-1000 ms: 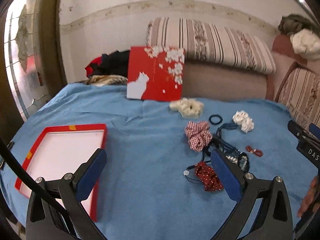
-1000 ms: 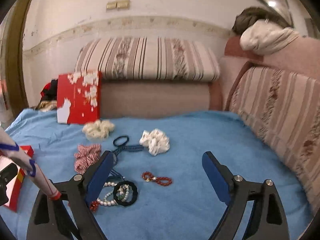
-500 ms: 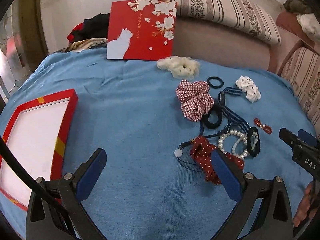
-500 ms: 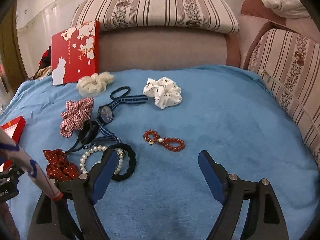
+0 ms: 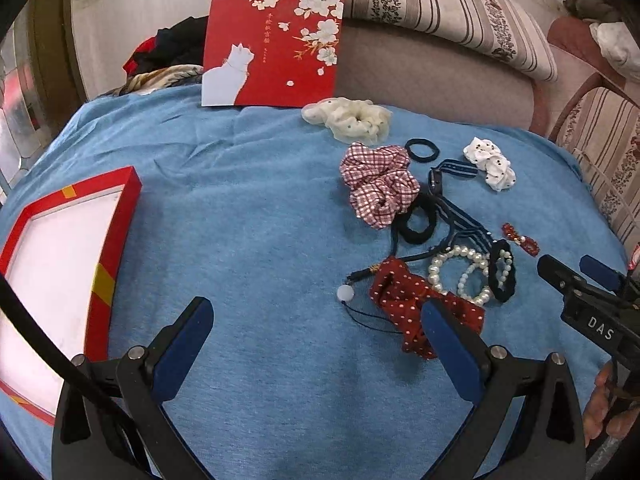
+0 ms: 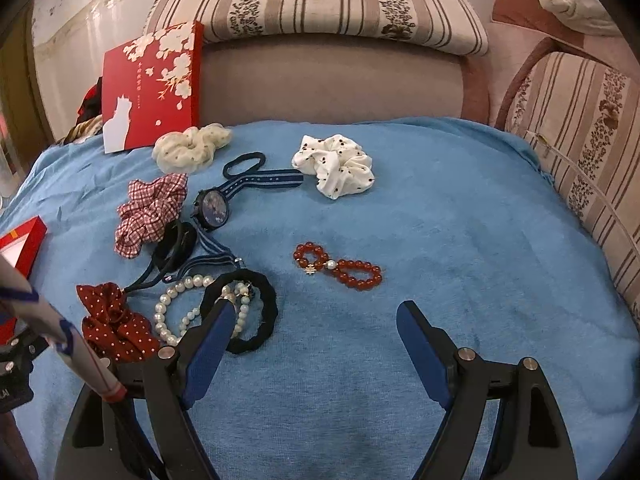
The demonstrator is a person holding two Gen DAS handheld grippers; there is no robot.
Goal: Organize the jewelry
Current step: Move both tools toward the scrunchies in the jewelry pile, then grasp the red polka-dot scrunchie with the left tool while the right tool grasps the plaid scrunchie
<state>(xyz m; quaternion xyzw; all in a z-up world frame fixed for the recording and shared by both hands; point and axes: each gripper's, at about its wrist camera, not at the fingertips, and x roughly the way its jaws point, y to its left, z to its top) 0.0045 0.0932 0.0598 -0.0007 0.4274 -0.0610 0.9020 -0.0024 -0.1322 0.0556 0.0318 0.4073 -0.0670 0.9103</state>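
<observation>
Two grippers held over scattered jewelry, fingers spread.
A red bead bracelet [image 6: 338, 270] is seen ahead of the right gripper [image 6: 316, 322]; the left gripper [image 5: 316, 320] grips nothing.

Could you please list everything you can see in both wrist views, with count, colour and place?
Blue cloth cover: one, under everything.
Open red box tray with white lining: one, left edge.
Red lid with white cat and blossoms: one, propped against the sofa.
Fabric scrunchies: four; cream, white dotted, red-checked, dark red dotted.
Black hair ties: three; thin, thick, thick over the pearls.
Blue-strapped wristwatch: one, centre.
White pearl bracelets: apparently two, beside the red dotted scrunchie.
Red bead bracelet: one, lying apart.
White bead on dark cord: one.
Striped sofa cushions: behind.
Left gripper: open, empty.
Right gripper: open, empty.
</observation>
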